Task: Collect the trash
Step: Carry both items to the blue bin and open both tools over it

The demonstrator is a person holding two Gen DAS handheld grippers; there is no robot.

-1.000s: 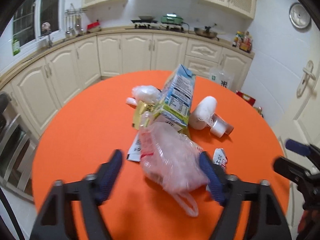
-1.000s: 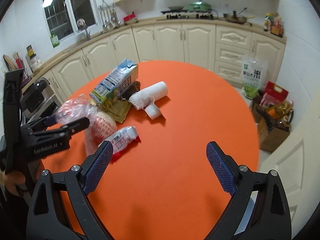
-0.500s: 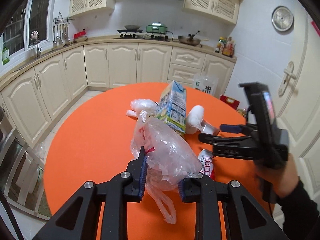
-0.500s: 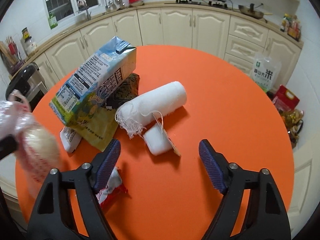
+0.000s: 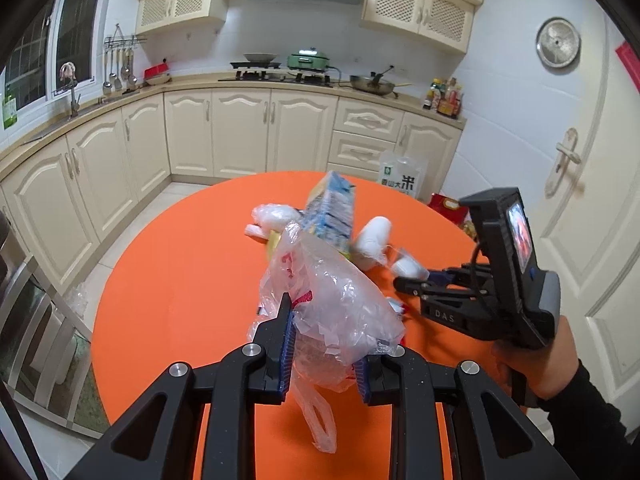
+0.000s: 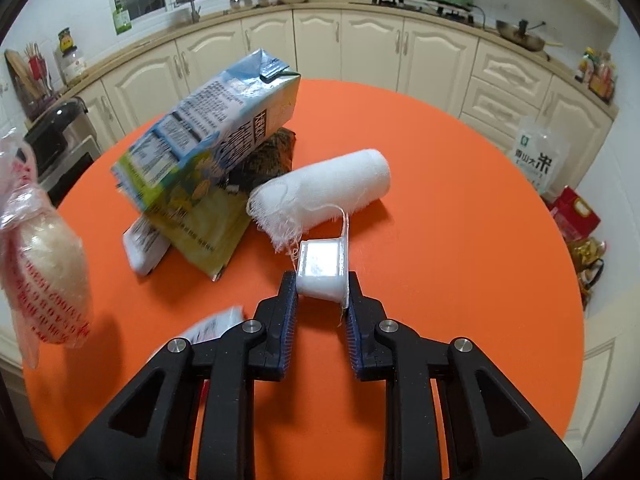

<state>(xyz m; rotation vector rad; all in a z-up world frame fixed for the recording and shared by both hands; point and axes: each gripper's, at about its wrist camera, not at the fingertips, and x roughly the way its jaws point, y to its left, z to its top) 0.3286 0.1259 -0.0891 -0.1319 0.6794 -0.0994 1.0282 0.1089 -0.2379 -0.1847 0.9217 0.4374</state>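
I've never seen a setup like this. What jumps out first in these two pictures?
The bright orange round table fills both views, with a heap of trash at its middle: a tilted blue milk carton leaning beside a white gauze roll. Up front, the left gripper clamps a crinkled clear plastic bag, while the right gripper has just closed on a small white plastic cup.

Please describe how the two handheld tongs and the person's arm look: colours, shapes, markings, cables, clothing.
Both tongs, left and right, are black plastic with forked struts, silver bolts and ribbed blue pads. The right unit has white "DAS" lettering, a small lit screen, a thin black cable and a grey grip. The hand wears a black sleeve.
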